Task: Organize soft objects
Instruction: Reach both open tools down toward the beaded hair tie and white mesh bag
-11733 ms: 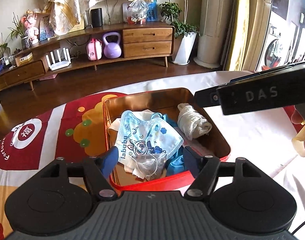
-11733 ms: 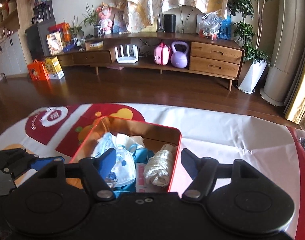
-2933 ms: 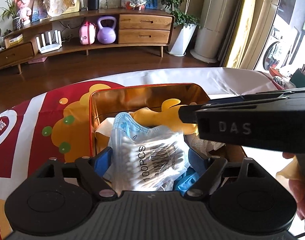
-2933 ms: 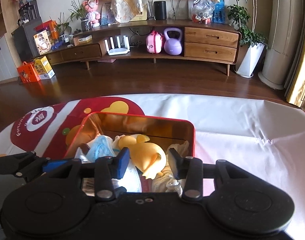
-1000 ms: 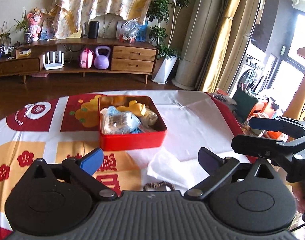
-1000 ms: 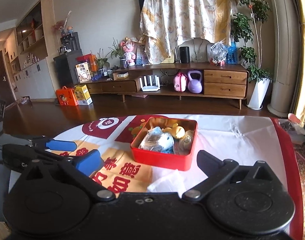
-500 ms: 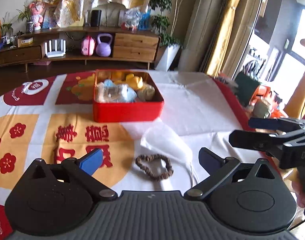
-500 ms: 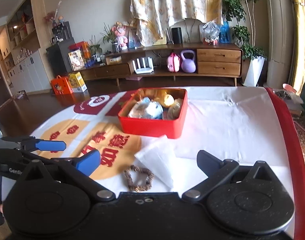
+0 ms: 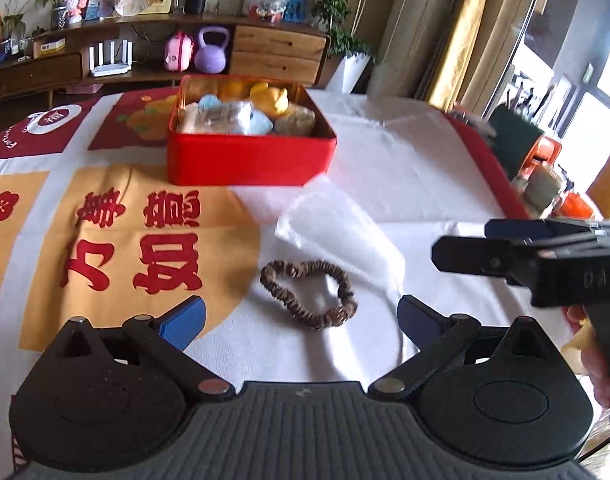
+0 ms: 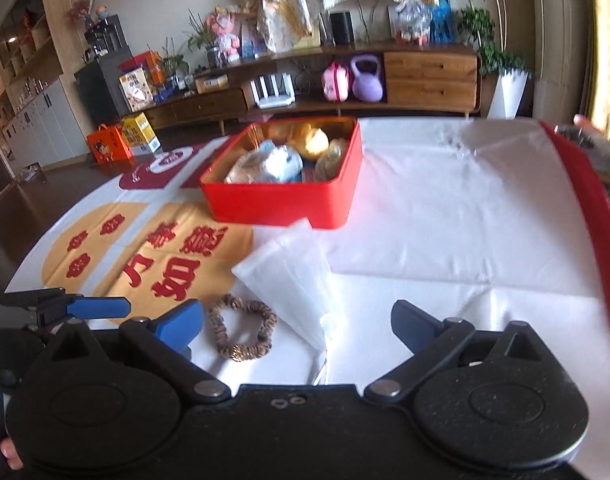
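Observation:
A red tin box (image 9: 249, 158) (image 10: 281, 200) stands on the table, filled with soft things: a yellow plush toy (image 9: 269, 98), a blue mask and a cotton swab pack (image 9: 225, 116), a rolled cloth (image 9: 295, 122). A brown scrunchie (image 9: 309, 294) (image 10: 241, 332) lies on the white cloth nearer me. A clear plastic bag (image 9: 337, 232) (image 10: 289, 276) lies between it and the box. My left gripper (image 9: 301, 318) is open, low over the scrunchie. My right gripper (image 10: 297, 322) is open over the bag's near end, and shows at the right in the left wrist view.
The tablecloth (image 9: 405, 168) is white with red and orange prints and a red border on the right. Cluttered items (image 9: 545, 184) sit past the table's right edge. A wooden sideboard (image 10: 385, 76) with a purple kettlebell stands far behind.
Both grippers have dropped lower and moved forward towards the table; the scrunchie and bag now look larger and closer. Both stay open and empty.

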Tool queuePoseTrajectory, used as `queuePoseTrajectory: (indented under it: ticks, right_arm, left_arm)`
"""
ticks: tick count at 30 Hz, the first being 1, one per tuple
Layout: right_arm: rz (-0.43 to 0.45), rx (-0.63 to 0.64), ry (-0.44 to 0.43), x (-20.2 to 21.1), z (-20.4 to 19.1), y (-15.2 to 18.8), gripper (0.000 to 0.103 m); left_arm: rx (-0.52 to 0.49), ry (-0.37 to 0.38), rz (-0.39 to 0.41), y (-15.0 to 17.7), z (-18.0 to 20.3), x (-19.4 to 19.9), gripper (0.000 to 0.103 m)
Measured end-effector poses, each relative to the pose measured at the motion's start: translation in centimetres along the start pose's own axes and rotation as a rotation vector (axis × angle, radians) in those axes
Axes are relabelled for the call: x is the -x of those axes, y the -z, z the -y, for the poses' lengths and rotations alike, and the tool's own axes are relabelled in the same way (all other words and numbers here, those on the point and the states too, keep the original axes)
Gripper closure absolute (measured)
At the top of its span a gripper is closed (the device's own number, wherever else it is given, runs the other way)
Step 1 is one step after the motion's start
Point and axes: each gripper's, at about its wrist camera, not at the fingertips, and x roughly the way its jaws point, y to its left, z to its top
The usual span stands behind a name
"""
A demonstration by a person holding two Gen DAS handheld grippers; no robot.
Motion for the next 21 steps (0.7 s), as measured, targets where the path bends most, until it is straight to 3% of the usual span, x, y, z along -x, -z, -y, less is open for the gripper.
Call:
queuePoseTrajectory:
  ticks: [19, 21]
  right_arm:
    - [-0.123, -0.006, 0.030, -7.2, 1.1, -1.0, 0.016]
    - [-0.128, 0.000, 0.029, -7.6, 0.8, -1.0, 0.019]
  left_arm:
    - [-0.153, -0.039, -0.016, 0.9, 1.7, -6.4, 0.002]
    - [-0.158, -0.040, -0.017, 1.0, 1.7, -6.7, 0.008]
